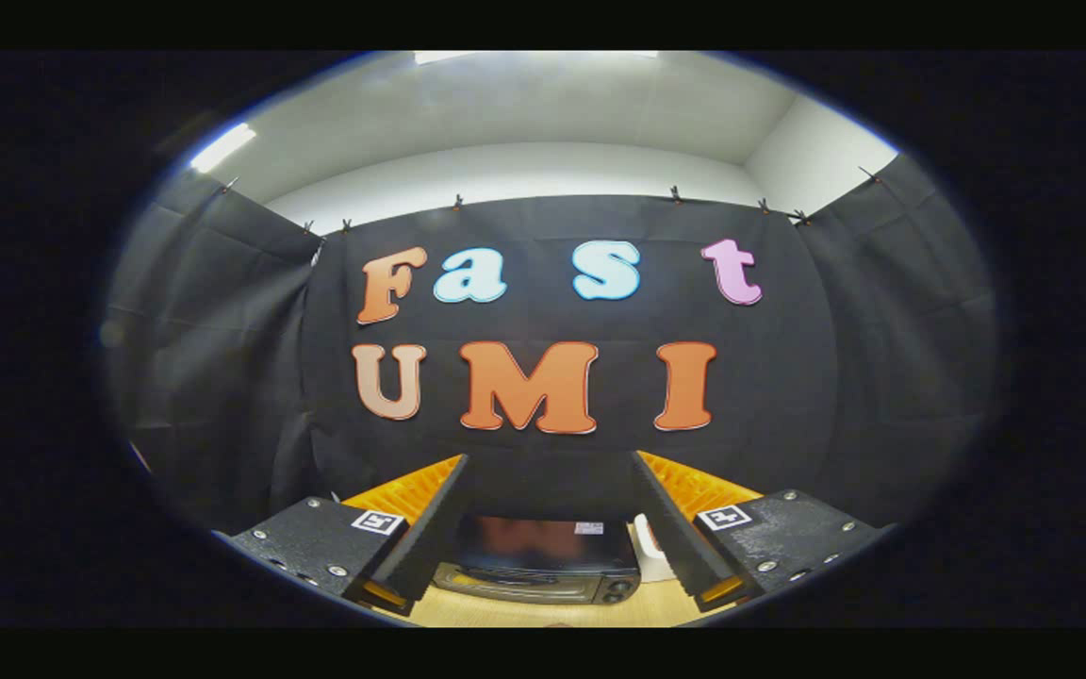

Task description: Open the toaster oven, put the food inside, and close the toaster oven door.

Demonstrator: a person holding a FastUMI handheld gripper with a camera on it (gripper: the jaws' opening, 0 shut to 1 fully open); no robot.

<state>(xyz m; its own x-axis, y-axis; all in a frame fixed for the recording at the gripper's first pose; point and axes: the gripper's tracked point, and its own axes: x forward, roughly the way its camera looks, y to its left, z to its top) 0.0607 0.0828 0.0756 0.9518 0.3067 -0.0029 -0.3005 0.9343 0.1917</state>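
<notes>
The toaster oven (541, 558) sits on the bench (543, 613), ahead of the hand-held gripper (548, 528) and centred in the gap between its two fingers, door closed. The hand-held gripper is released, fingers spread wide with nothing between them, and bare bench lies between it and the oven. A white object (651, 552) beside the oven is half hidden behind one finger and hard to identify.

Nothing legible. At 6 o'clock, between the spread fingers of the gripper (550, 457), the toaster oven (543, 571) bears a small sticker (588, 528), perhaps printed, too tiny to read. Coded square markers (378, 521) sit on the finger mounts at 7 and 5 o'clock.
</notes>
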